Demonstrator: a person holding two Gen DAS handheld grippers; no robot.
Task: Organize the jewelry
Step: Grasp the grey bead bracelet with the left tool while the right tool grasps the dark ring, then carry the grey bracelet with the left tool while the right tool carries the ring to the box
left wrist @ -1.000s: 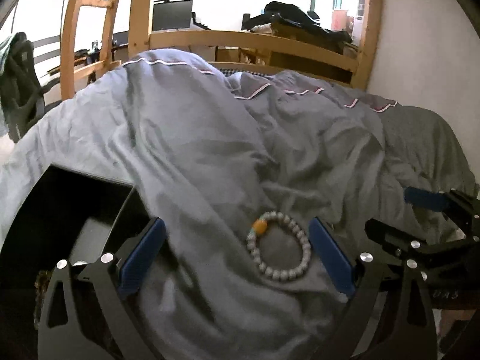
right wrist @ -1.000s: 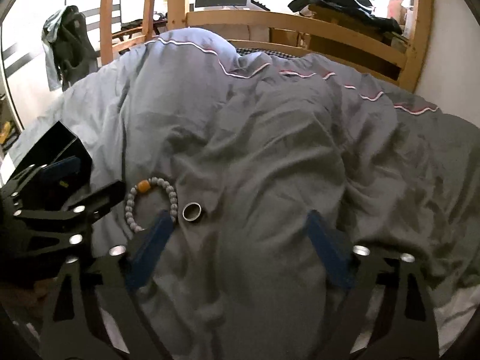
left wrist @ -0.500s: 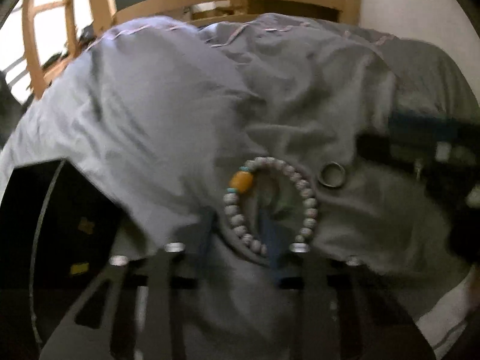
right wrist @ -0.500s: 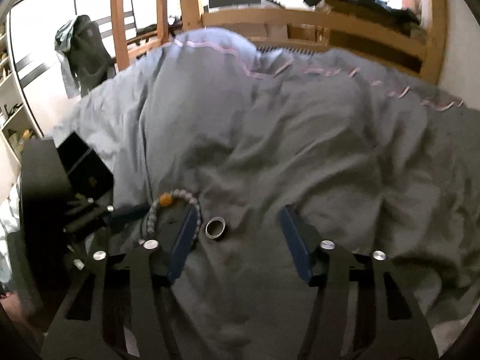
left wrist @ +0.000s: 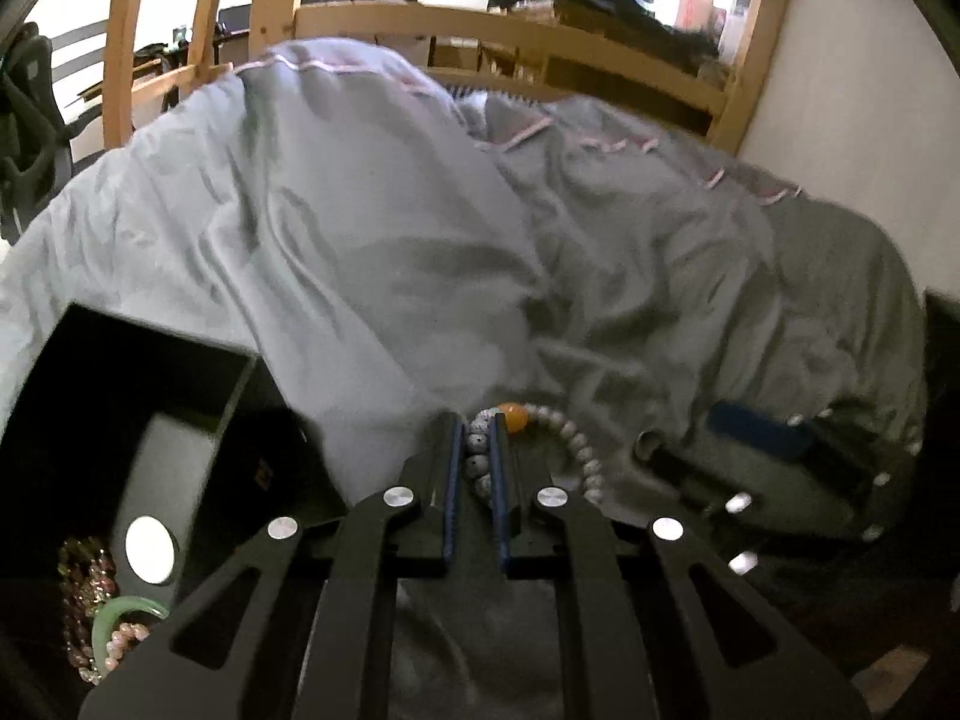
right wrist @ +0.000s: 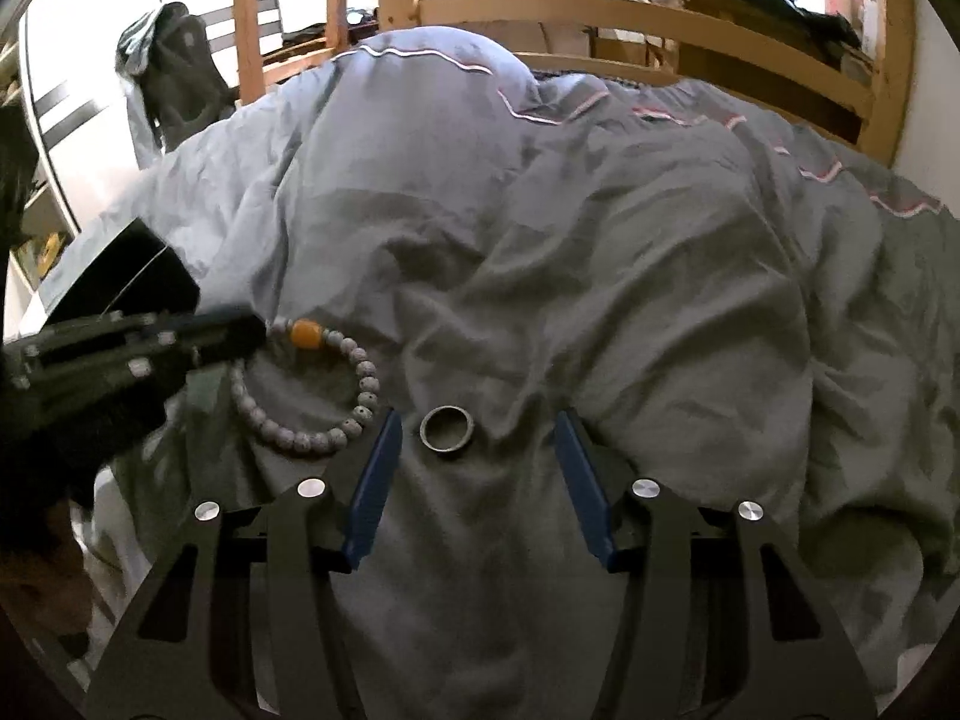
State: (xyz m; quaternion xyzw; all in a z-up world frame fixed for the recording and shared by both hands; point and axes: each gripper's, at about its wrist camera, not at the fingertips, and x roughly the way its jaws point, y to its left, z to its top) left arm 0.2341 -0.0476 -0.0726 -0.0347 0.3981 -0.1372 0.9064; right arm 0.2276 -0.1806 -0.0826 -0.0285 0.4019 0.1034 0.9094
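A grey bead bracelet with one orange bead lies on the grey duvet. My left gripper is shut on its beads beside the orange one; from the right wrist view that gripper comes in from the left onto the bracelet. A dull metal ring lies flat on the duvet just right of the bracelet. My right gripper straddles the ring, its jaws closing, with the ring nearer the left pad and neither pad touching it.
An open black jewelry box sits on the bed to the left, holding a green bangle and pink bead strands. The rumpled duvet rises behind. A wooden bed frame and a wall close off the far side.
The left gripper went from wide open around the bracelet to shut on its beads. The right gripper narrowed and shifted left and down, so the ring now lies between its fingers.
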